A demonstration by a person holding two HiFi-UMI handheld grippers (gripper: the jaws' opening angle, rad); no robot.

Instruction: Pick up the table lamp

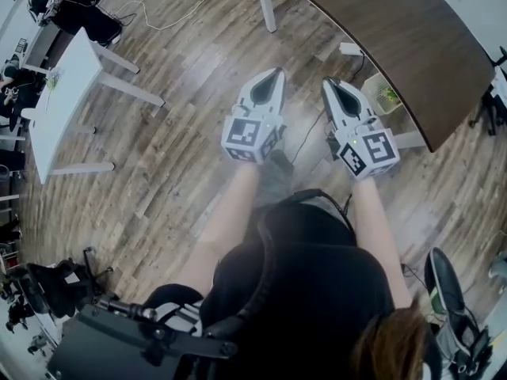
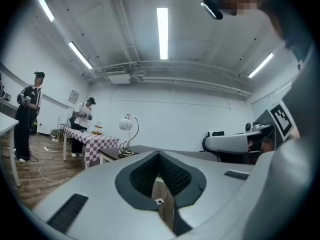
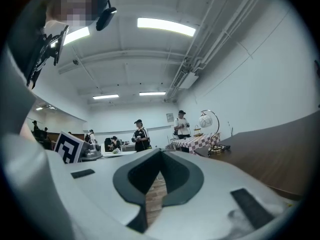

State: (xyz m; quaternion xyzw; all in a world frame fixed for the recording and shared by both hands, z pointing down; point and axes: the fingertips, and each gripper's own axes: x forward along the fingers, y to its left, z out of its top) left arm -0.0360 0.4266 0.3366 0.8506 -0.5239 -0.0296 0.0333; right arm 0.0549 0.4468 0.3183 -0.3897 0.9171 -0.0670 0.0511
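1. Table lamp (image 2: pixel 125 125): it stands upright at the far end of the dark brown table (image 1: pixel 396 30). A white globe shade hangs from a curved metal arm over a round base. In the left gripper view it appears to the left of the jaw tips. In the right gripper view it appears to the right of them, on the same table top. Nothing touches it.
2. The left tool (image 1: pixel 273 74): the jaws are closed tip to tip, with nothing between them. It is held level, well apart from the lamp.
3. The right tool (image 1: pixel 331 81): the jaws are fully together and empty. It is held level, just beside the left tool. Each tool has its marker cube at the end nearer the person.
4. Both tools hang over the wood floor (image 1: pixel 182 133), short of the table's curved edge.
5. A smaller table with a checked cloth (image 2: pixel 92 139) stands beyond the lamp. A person in a white shirt and cap (image 2: pixel 82 119) stands at it.
6. A second person in dark clothing (image 2: pixel 27 114) stands further left, on the floor.
7. A white table (image 1: pixel 59 101) stands well to the left of the tools in the head view.
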